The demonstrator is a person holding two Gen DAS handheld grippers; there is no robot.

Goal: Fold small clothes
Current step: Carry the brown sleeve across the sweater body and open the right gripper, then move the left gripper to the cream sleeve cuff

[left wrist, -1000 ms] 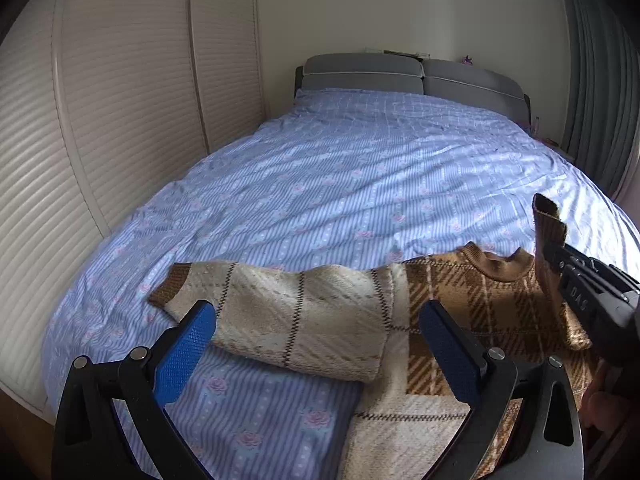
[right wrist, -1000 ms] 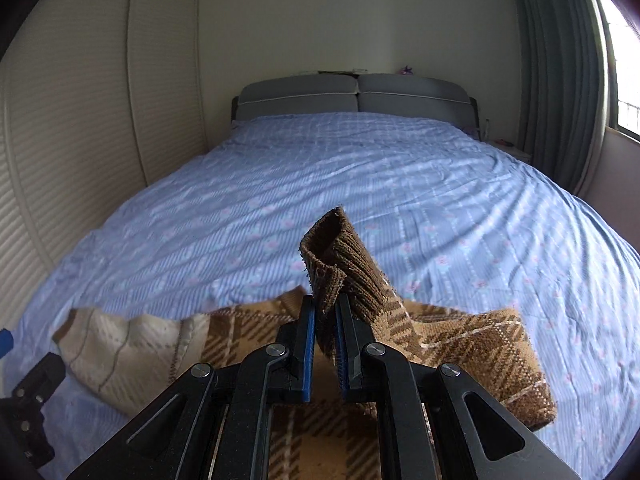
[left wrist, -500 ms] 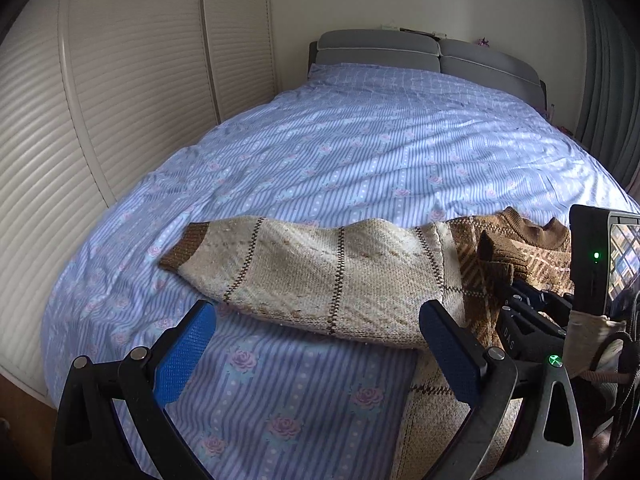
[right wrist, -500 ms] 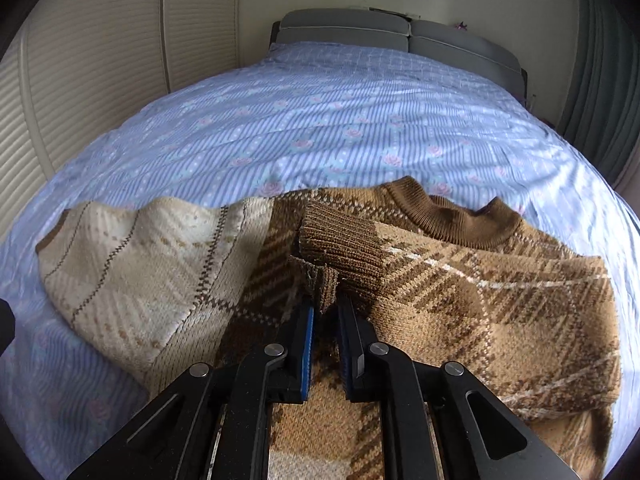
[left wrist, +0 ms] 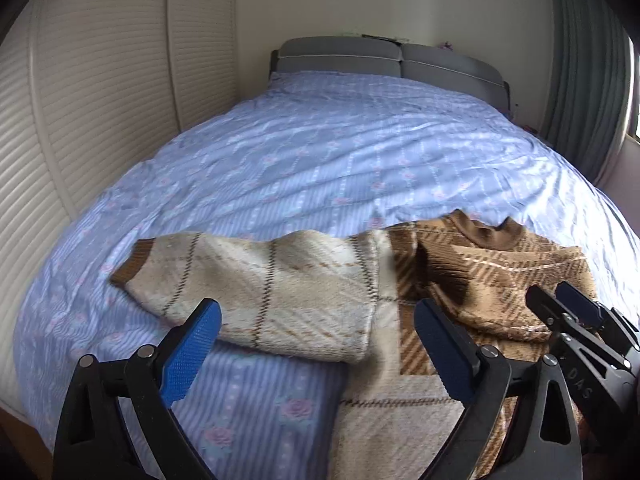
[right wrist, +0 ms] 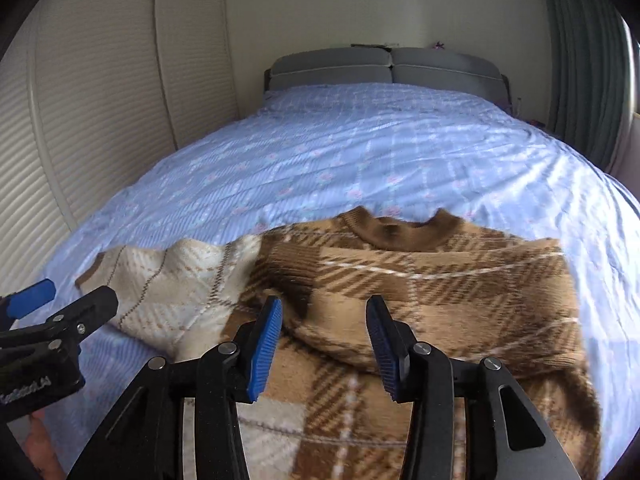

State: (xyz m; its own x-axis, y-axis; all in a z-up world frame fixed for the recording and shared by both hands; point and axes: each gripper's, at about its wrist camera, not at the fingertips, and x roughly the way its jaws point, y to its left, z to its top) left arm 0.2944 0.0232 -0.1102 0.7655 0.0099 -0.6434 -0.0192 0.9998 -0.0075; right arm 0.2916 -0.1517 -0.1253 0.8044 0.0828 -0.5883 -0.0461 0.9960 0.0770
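A small brown and cream plaid sweater lies on the blue bed, collar away from me. Its brown right sleeve is folded across the chest. Its cream left sleeve lies stretched out to the left. My left gripper is open and empty, just above the cream sleeve near the shoulder. My right gripper is open and empty over the folded brown sleeve. The right gripper also shows in the left wrist view, and the left gripper shows at the left edge of the right wrist view.
The sweater lies near the front edge of a bed with a blue flowered sheet. A grey headboard stands at the far end. Slatted wardrobe doors stand on the left and a grey curtain on the right.
My right gripper laid the brown sleeve across the chest, opened and let go of it, then drew back a little. My left gripper stayed open and shifted right toward the cream sleeve's shoulder.
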